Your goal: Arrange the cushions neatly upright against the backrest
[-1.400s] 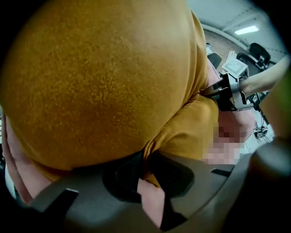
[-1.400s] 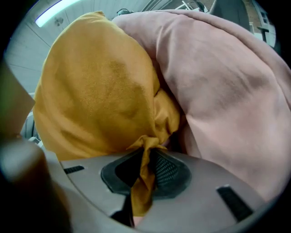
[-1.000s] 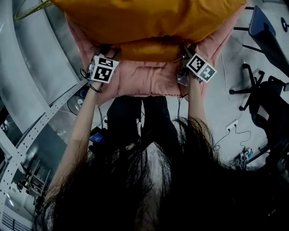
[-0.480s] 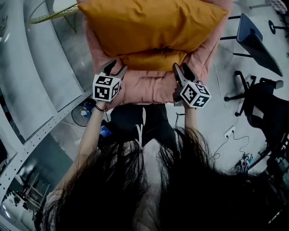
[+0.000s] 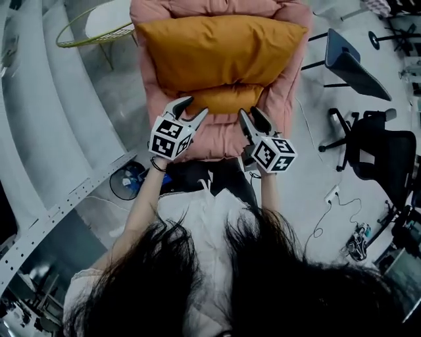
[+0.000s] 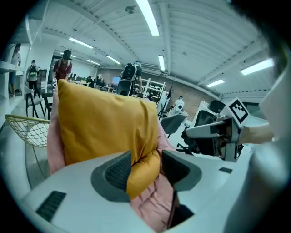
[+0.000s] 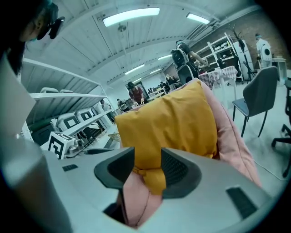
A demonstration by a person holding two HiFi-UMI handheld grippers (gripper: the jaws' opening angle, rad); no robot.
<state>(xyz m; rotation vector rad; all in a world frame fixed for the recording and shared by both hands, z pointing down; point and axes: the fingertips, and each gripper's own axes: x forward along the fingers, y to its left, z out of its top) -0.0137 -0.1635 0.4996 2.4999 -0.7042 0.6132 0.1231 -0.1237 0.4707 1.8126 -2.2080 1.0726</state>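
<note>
Head view looks steeply down on a pink chair (image 5: 217, 137), thickly padded and quilted in soft ridges. A large mustard-orange cushion (image 5: 223, 49) of smooth, slightly creased fabric stands on its long edge on the seat, leaning against the pink backrest (image 5: 217, 8). It is a plump rectangle with pointed corners, and its long axis runs side to side across the chair. Below its front edge lies a smaller orange bulge (image 5: 227, 97); it may be a second cushion lying flat or a fold of the first, and the angle leaves this unclear.

Both grippers hang in front of the seat, apart from the cushions. The left gripper (image 5: 195, 106) has its grey ribbed pads spread, with nothing pinched; its own view shows the orange fabric only beyond the gap. The right gripper (image 5: 250, 113) has just been closing its jaws somewhat, yet they stand apart with nothing between them. Each gripper carries a white cube printed with black square markers.
</note>
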